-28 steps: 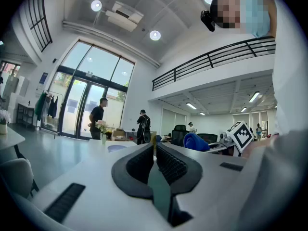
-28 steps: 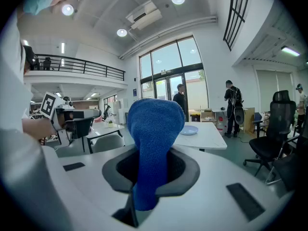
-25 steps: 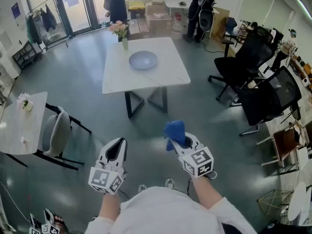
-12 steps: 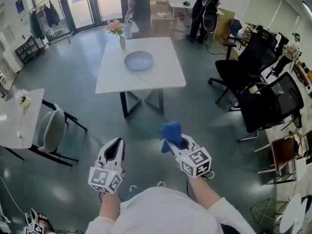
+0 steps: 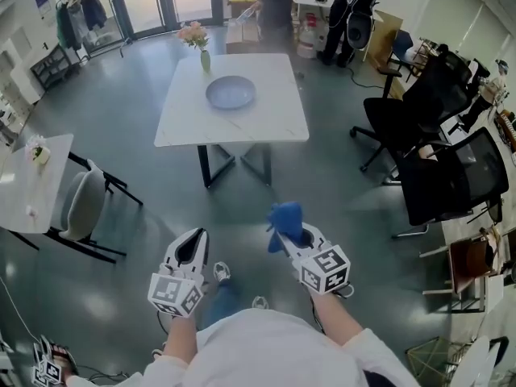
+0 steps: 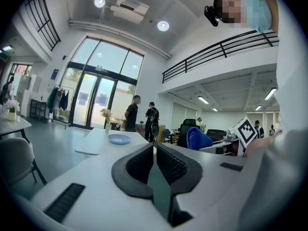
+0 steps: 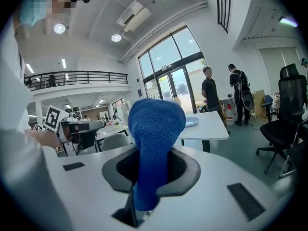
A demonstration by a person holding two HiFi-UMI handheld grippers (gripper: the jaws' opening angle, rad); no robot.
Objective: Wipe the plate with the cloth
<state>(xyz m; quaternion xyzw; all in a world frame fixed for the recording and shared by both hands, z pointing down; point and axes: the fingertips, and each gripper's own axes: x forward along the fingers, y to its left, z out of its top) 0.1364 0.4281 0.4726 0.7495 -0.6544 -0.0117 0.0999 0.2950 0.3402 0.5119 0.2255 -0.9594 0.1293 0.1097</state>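
Standing well short of the bench (image 5: 274, 123), the person holds both grippers low and near the body, over the open floor. The right gripper (image 5: 289, 234) has its fingers (image 7: 185, 172) clenched on the blue cloth (image 5: 284, 218), which bunches up above them in a rounded wad. The left gripper (image 5: 192, 242) carries nothing: its fingers (image 6: 169, 163) are pressed together with only a thin seam between them.

The plate (image 5: 230, 93) lies on the far half of the white bench, near the middle of its width, with a small vase of flowers (image 5: 197, 37) at the far left corner beyond it. The plate is well apart from both grippers, and bare floor lies between.

As I judge it, only the first part is done: the cloth is in hand. The wiping itself has not begun (nothing touches the plate, and whether it is dirty is too small to tell from here). What is left is to close the gap to the bench, bring the cloth down onto the plate and rub over its surface; the empty left gripper could steady the rim.
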